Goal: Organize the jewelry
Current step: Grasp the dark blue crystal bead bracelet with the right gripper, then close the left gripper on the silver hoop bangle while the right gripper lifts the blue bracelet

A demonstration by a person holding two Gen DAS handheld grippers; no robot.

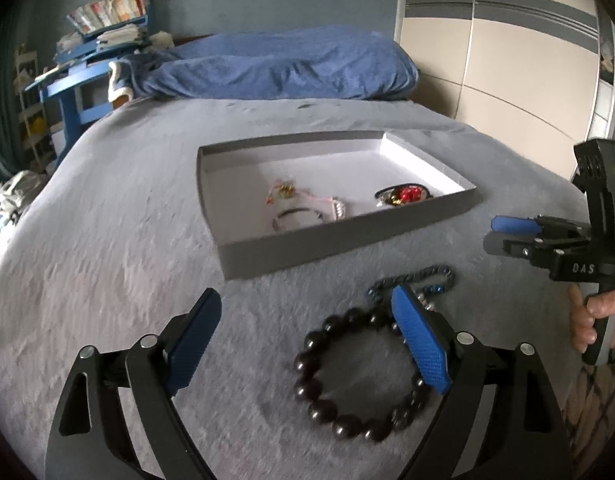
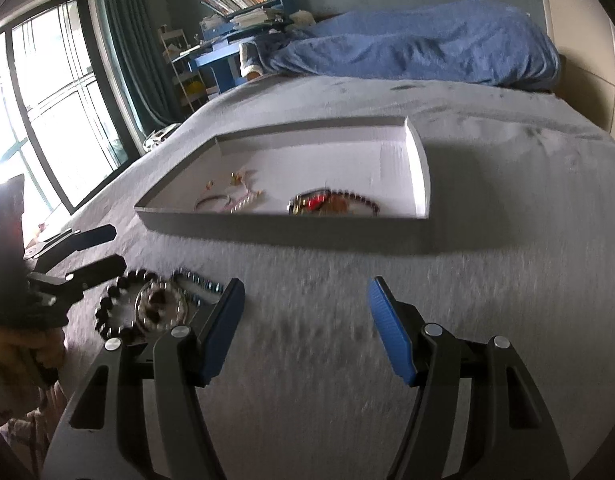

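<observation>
Closest to us, our left gripper is hovering with its jaws spread wide and nothing between the pads, while the dark bead bracelet is lying flat on the grey bedspread, its ring passing under the right-hand finger rather than sitting squarely in the gap. Just beyond it a dark chain bracelet is resting on the cover, toward the grey tray. We are holding our right gripper open too, empty over bare bedspread, with the beads well off to its left near a shiny bracelet. Inside the tray a pink strand and a red-and-gold piece are lying apart on the white floor.
</observation>
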